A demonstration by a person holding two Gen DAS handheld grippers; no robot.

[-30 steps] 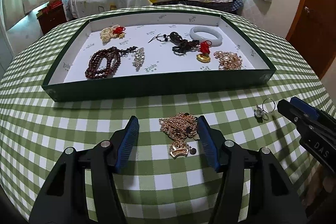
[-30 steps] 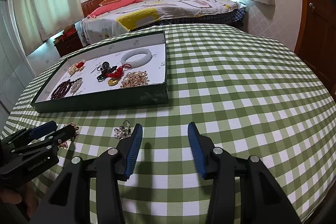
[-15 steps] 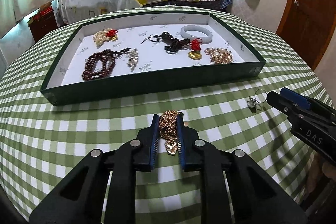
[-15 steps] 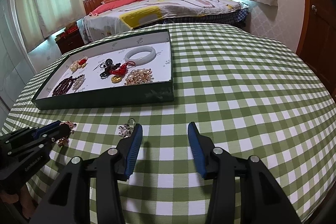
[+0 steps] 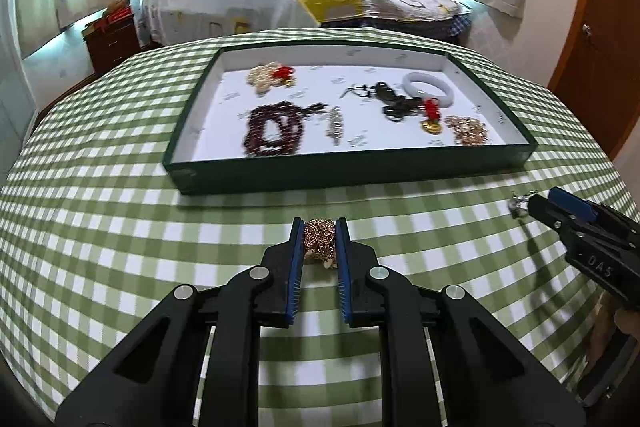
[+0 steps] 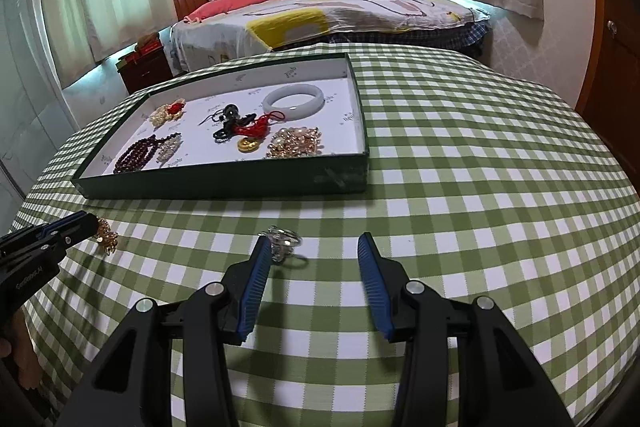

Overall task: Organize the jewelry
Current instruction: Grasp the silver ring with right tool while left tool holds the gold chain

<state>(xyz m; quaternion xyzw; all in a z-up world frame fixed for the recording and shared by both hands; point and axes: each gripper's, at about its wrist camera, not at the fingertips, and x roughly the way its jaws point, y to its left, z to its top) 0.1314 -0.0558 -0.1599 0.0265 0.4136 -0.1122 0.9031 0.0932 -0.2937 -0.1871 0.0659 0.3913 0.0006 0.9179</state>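
nearest the left wrist camera, the left gripper [image 5: 320, 239] has its blue pads pressed in on a bunched gold chain necklace [image 5: 319, 241], which fills the narrow gap between them. in the right wrist view the same necklace [image 6: 106, 233] hangs in a small clump off the tips of that gripper, over the green and white checked tablecloth [image 6: 460, 187]; whether it clears the cloth or brushes it is not clear.

the right gripper [image 6: 314, 263] stands spread, with nothing between its pads. a small silver ring [image 6: 283, 241] lies on the cloth just beside its left finger, close to the tip and outside any grip. in the left wrist view this ring [image 5: 517, 205] sits just past the right gripper's tip.

farther along the table sits a shallow dark green tray [image 6: 224, 183] with a white lining. inside it, toward the near side, lie a dark red bead bracelet [image 6: 136, 157] with a pale piece beside it, a gold pendant on red cord [image 6: 250, 143] and a gold coloured cluster [image 6: 296, 143] at the near right corner. toward the far side rest a pearl piece with a red ornament [image 6: 168, 113], a black corded piece [image 6: 228, 119] and a white bangle [image 6: 294, 101].

beyond the table stands a bed [image 6: 340, 15] with a patterned cover and a pink pillow, curtains behind it.
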